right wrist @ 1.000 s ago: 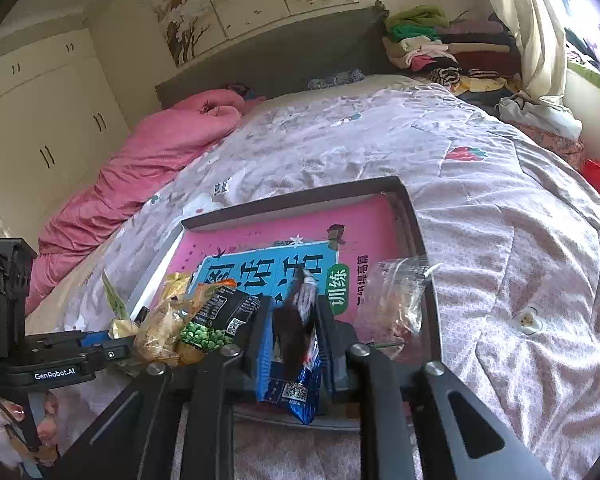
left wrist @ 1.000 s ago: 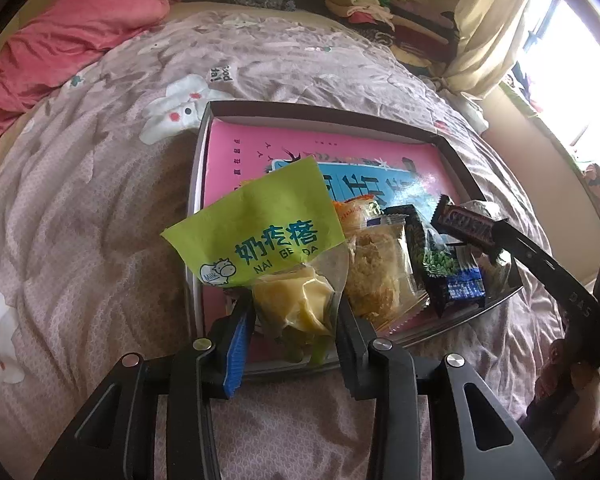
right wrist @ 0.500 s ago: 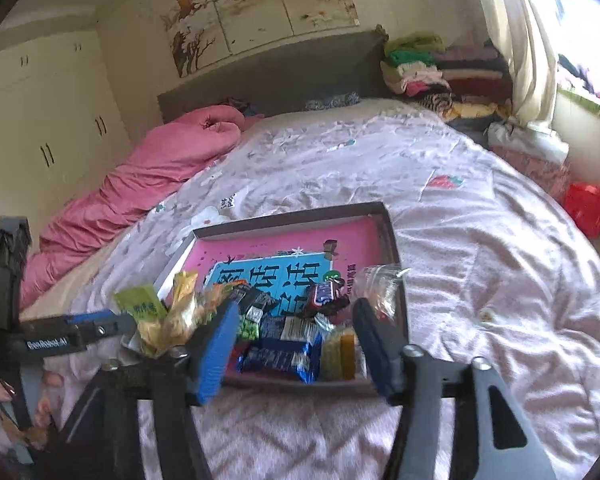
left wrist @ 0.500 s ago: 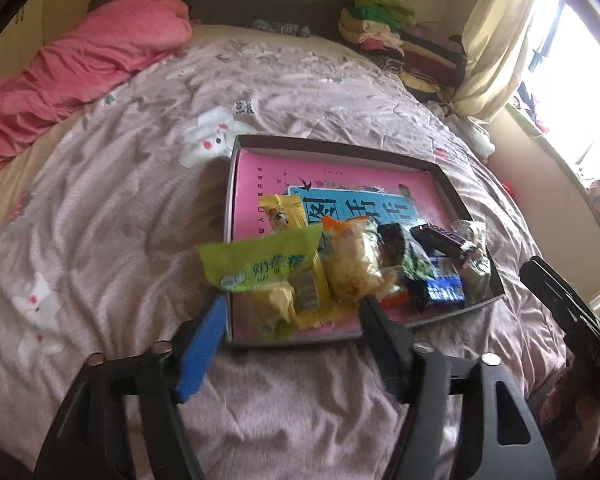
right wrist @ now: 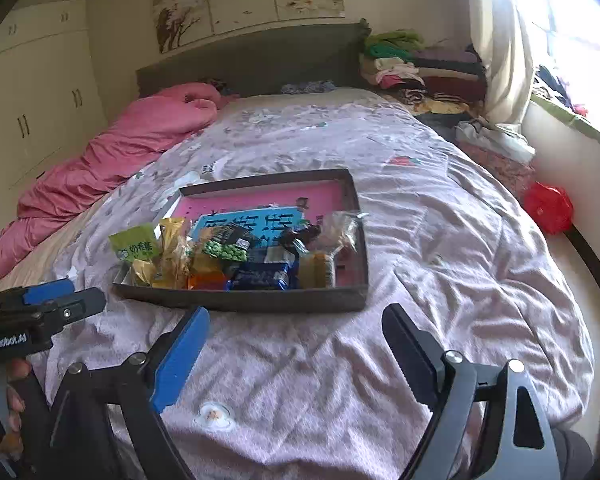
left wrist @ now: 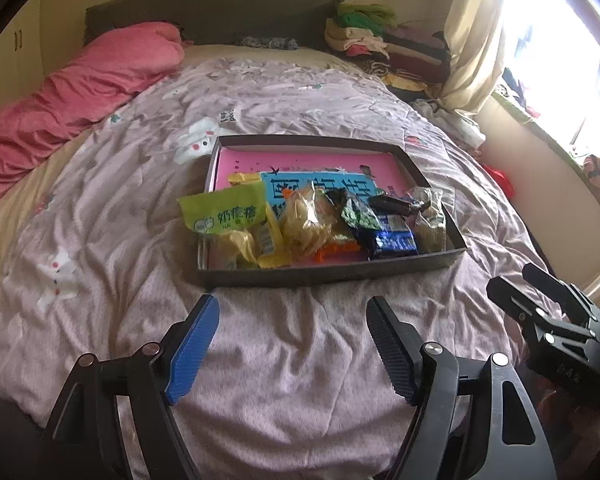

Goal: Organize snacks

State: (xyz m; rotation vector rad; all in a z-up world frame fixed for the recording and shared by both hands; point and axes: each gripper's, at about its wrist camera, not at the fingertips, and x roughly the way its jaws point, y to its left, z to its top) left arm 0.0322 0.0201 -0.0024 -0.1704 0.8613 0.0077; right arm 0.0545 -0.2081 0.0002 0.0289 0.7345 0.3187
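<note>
A dark tray (left wrist: pixel 324 276) of snacks (left wrist: pixel 304 224) sits on a rumpled quilt (left wrist: pixel 112 216); left gripper (left wrist: pixel 292 340) and right gripper (right wrist: pixel 296 344) hover empty, fingers apart.

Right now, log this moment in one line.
left gripper: open, empty | right gripper: open, empty | snacks: in tray on bed

Pink duvet (left wrist: pixel 80 92), folded clothes (right wrist: pixel 416 68) by curtain (left wrist: pixel 476 40).

Both wrist cameras look from the foot of the bed toward the headboard, sharing the dark shallow cardboard tray (left wrist: pixel 324 274) (right wrist: pixel 240 301) mid-frame (moderately near).
</note>
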